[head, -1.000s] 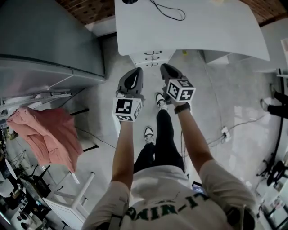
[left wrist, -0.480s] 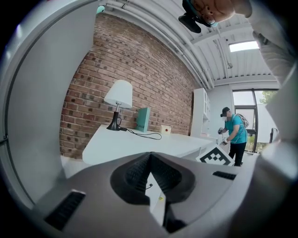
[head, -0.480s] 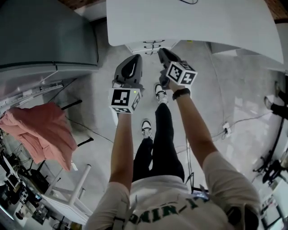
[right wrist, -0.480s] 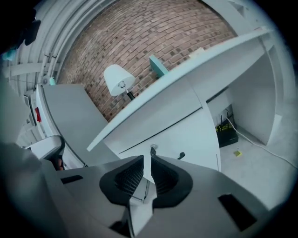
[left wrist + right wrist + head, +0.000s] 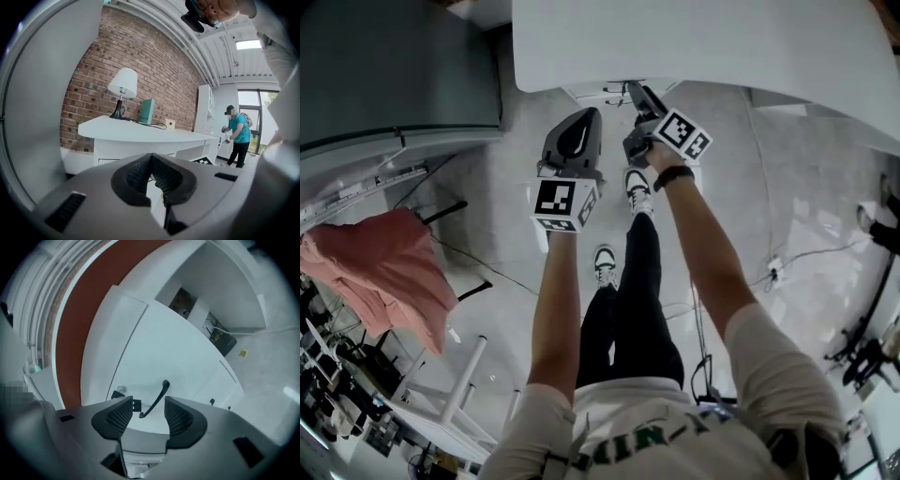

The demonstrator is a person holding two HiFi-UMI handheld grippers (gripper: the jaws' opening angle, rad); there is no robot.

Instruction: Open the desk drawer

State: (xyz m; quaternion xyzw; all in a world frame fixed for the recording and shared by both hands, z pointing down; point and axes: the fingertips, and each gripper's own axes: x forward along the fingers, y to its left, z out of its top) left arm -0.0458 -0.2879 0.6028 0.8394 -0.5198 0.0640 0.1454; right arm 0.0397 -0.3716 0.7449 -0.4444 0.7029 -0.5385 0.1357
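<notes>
A white desk (image 5: 694,37) fills the top of the head view, with a white drawer unit (image 5: 602,93) under its front edge. My right gripper (image 5: 634,93) reaches to that unit, its wrist rolled. In the right gripper view its jaws are opening, and a black curved drawer handle (image 5: 157,398) on the white drawer front (image 5: 178,352) shows in the gap just ahead of the pads (image 5: 119,416), untouched. My left gripper (image 5: 582,120) hangs lower left of it, away from the drawers. Its pads (image 5: 136,174) meet with nothing between them.
A grey cabinet (image 5: 394,75) stands at the left, with pink cloth (image 5: 380,281) draped lower down. Cables (image 5: 769,272) lie on the floor at the right. A lamp (image 5: 123,91) and teal box (image 5: 147,111) sit on the desk. A person in teal (image 5: 239,133) stands far off.
Both grippers have dropped and moved in toward the desk's front edge. The right gripper rolled, and it now reaches the drawer unit.
</notes>
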